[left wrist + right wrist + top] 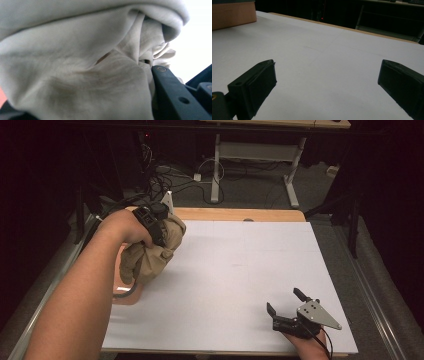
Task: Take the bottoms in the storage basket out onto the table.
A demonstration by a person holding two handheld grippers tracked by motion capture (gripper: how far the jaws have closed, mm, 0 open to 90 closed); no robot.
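Your left gripper was raised over the left edge of the table, buried in a bunched tan cloth. In the high view the cloth hung from it in a loose bundle, folds draping down toward the near-left of the white sheet that covered the tabletop. Your left forearm reached in from the bottom left, with the gripper's cable looping below the bundle. In the left gripper view the cloth pressed right up against the camera, creased and folded, and one black jaw showed at the lower right with fabric lying against its inner face. The other jaw was hidden behind the cloth, so the jaw gap could not be read, though the cloth did seem to be held in that gripper.

Your right gripper rested low at the near-right of the sheet, well apart from the cloth. Its jaws stood wide apart with nothing between them. The right gripper view confirmed this: the two black jaws were spread over bare white sheet, with a tan box-like edge at the far left.
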